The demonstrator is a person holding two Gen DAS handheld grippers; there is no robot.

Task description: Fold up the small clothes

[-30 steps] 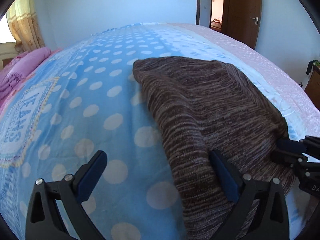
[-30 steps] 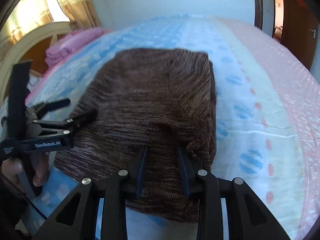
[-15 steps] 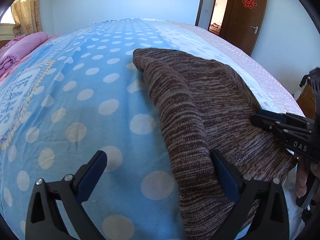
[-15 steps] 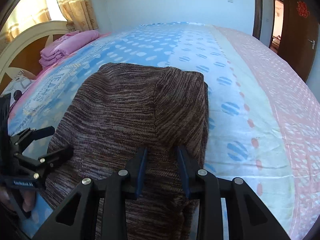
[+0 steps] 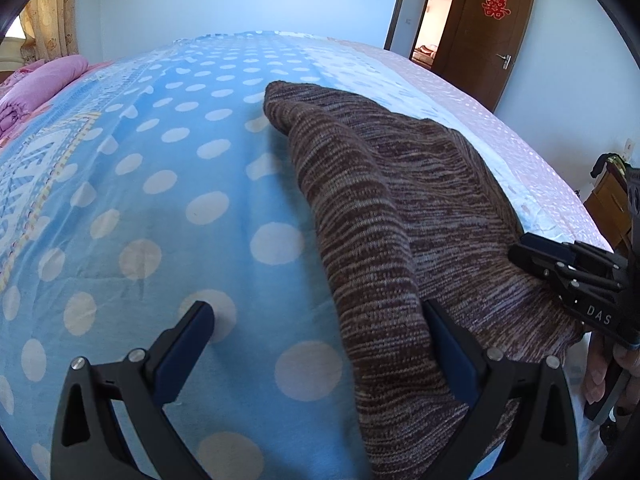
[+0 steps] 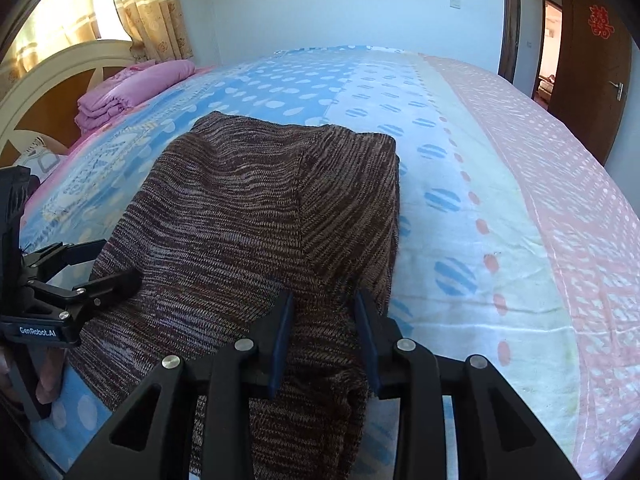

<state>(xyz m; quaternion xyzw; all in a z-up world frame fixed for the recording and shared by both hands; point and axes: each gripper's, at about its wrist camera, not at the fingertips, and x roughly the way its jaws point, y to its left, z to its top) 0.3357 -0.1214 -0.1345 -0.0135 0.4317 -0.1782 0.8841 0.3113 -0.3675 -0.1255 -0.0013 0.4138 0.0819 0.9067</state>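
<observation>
Brown knit garment (image 6: 248, 216) spread on a dotted bedsheet (image 5: 168, 200)
Its near edge is clamped by the right gripper (image 6: 324, 320); the left gripper (image 5: 320, 344) is held wide, unclenched, straddling the garment's side edge.

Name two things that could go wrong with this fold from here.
The left gripper stands open across the brown knit garment's edge, so only the right gripper pinches a bunch; lifting now may skew the fold. The near edge hangs off the bed and could slide off.
</observation>
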